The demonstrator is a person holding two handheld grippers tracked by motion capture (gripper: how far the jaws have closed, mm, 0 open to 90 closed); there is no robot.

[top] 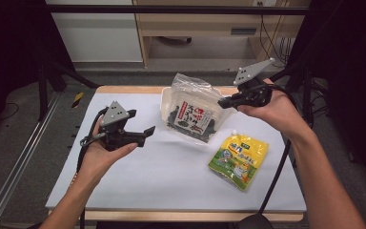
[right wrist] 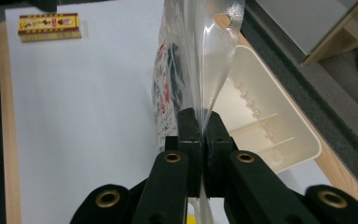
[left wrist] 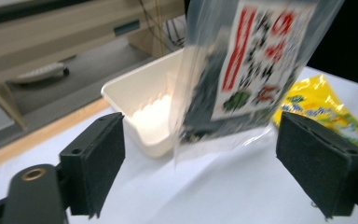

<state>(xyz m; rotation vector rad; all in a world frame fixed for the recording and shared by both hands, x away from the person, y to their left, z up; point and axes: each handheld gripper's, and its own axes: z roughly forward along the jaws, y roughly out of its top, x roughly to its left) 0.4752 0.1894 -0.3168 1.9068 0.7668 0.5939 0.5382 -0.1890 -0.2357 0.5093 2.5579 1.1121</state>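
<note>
A clear bag of dark dried food with a red and white label (top: 193,112) hangs tilted over the white table, its lower edge near the surface. My right gripper (top: 224,101) is shut on the bag's right edge; in the right gripper view the jaws (right wrist: 204,126) pinch the clear film (right wrist: 182,60). My left gripper (top: 140,123) is held at the left, apart from the bag, open with nothing between its pads. The left gripper view looks between its wide jaws (left wrist: 200,158) at the bag (left wrist: 251,60).
A white plastic tray (top: 163,107) stands just behind the bag (left wrist: 140,98) (right wrist: 265,116). A yellow pouch (top: 238,160) (left wrist: 321,112) lies flat at the right front. A small yellow and red box (right wrist: 49,25) lies on the table's far side in the right gripper view.
</note>
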